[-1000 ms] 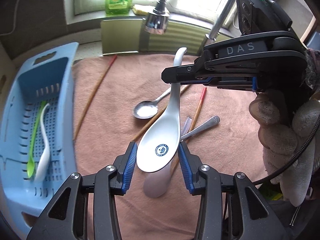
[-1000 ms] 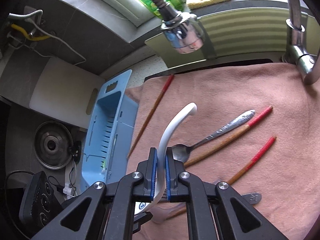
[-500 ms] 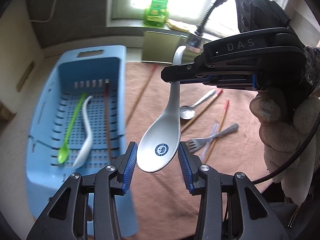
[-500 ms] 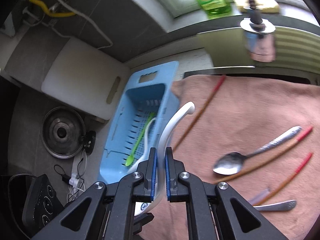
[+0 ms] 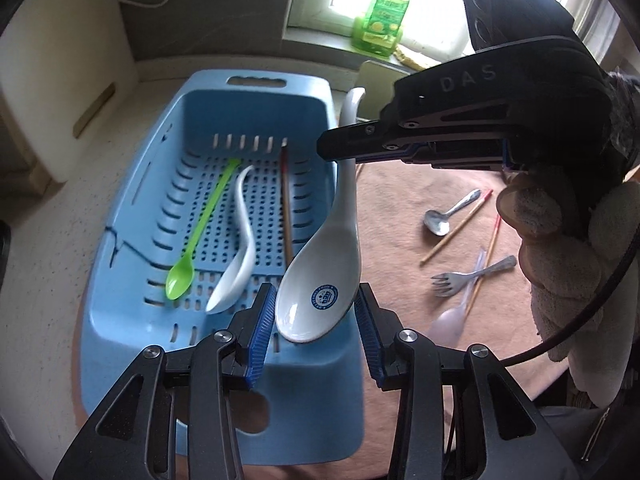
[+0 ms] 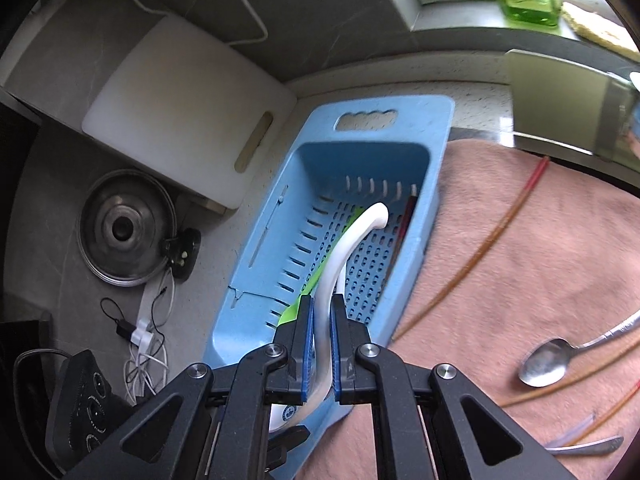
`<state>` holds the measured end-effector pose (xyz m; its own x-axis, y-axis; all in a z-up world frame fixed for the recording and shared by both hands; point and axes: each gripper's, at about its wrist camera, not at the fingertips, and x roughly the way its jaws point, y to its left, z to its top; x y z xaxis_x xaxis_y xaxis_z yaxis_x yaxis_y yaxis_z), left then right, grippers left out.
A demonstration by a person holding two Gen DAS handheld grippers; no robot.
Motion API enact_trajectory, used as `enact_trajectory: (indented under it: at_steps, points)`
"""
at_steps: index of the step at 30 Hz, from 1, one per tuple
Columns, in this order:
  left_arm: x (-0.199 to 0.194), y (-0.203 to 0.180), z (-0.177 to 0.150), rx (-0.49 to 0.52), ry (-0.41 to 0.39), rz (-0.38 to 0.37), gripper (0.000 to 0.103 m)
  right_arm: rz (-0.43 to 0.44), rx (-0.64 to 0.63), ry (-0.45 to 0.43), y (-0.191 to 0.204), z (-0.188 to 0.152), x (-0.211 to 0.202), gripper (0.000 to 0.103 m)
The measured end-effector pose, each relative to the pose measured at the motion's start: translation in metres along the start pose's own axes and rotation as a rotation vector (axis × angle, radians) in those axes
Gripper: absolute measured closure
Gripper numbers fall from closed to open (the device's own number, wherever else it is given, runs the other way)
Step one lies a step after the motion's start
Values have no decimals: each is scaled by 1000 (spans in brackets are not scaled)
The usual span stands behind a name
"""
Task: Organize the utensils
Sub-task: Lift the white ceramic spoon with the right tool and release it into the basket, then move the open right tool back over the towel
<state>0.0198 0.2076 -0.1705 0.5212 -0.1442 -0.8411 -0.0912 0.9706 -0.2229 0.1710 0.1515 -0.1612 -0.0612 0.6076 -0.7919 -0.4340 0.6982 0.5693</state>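
Observation:
My right gripper (image 6: 320, 344) is shut on the handle of a white ceramic soup spoon (image 5: 320, 292), holding it in the air over the right edge of the blue slotted basket (image 5: 132, 216). The spoon's handle also shows in the right wrist view (image 6: 352, 236). My left gripper (image 5: 316, 328) is open, its blue pads on either side of the spoon's bowl without touching it. In the basket lie a green plastic spoon (image 5: 192, 252), a white spoon (image 5: 240, 248) and a brown chopstick (image 5: 286, 208).
On the pink towel (image 5: 400, 200) to the right lie a metal spoon (image 5: 440, 220), a metal fork (image 5: 460, 278), a clear plastic spoon (image 5: 452, 316) and several red-tipped chopsticks (image 5: 456, 228). A white cutting board (image 6: 180, 108) and a pot lid (image 6: 124, 228) sit left of the basket.
Both grippers have swung left from above the towel to over the basket, carrying the white soup spoon along. The grip has not changed.

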Motion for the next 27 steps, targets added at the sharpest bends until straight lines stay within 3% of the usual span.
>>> enact_trajectory:
  at_steps: [17, 21, 23, 25, 27]
  points:
    - [9, 15, -5, -37, 41, 49, 66, -36, -13, 104, 0, 7, 46, 95]
    - [7, 15, -6, -44, 39, 46, 66, -76, -50, 116, 4, 8, 48, 91]
    - [6, 15, -6, -46, 36, 43, 66, -74, -58, 120, 5, 9, 47, 85]
    - [5, 16, -6, -47, 29, 42, 66, -79, -75, 114, 8, 10, 45, 70]
    - [2, 16, -5, -52, 20, 43, 66, -80, -69, 115, 10, 11, 44, 68]
